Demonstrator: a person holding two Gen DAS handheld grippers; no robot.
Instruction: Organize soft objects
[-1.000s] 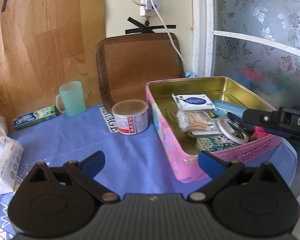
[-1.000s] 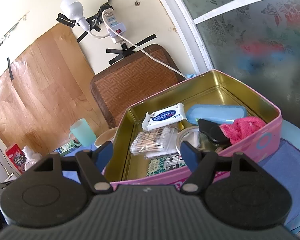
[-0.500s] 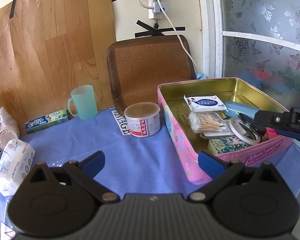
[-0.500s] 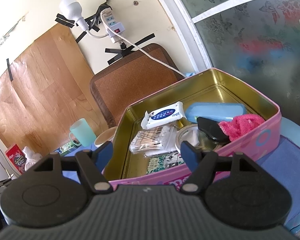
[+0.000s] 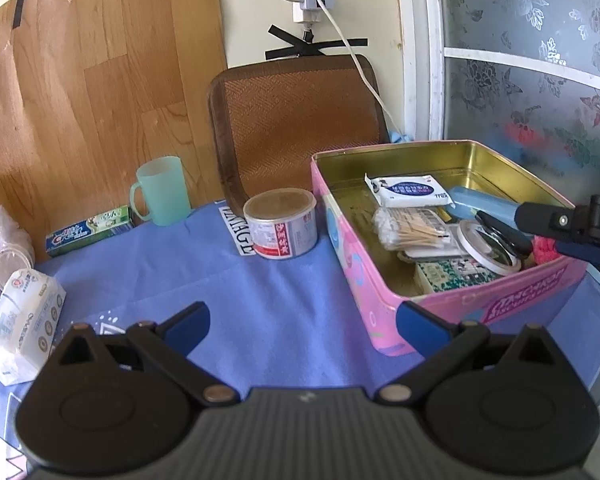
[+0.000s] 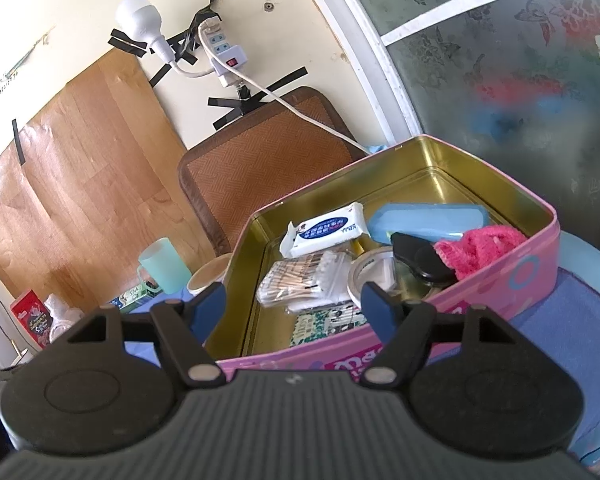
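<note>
1. The left gripper (image 5: 302,322) hung wide apart and empty above the cloth (image 5: 268,300), just short of the tin's near corner.
2. The right gripper (image 6: 294,308) was likewise wide and held nothing, poised over the near wall of the tin (image 6: 500,280).
3. Soft things already lay in the tin: a pink cloth (image 6: 480,248) against the right wall, a tissue pack (image 6: 328,232) toward the back, and a bag of swabs (image 6: 304,280) mid-floor. A blue case (image 6: 428,220), a tape roll (image 6: 374,276) and a black object sat among them.
4. That much looked done. One soft item seemed left: a white tissue packet (image 5: 20,324) lay on the cloth at the far left, well apart from the tin.
5. The likely next step was for the left gripper to fetch that packet; this is a guess only.
6. The table was covered in blue cloth. On it stood a can (image 5: 280,224) just beside the tin, a green cup (image 5: 162,190) and a toothpaste box (image 5: 88,230) near the back edge.
7. Behind were a woven chair back (image 5: 296,120), a wood panel, a taped power strip (image 6: 220,52) and a frosted glass door.
</note>
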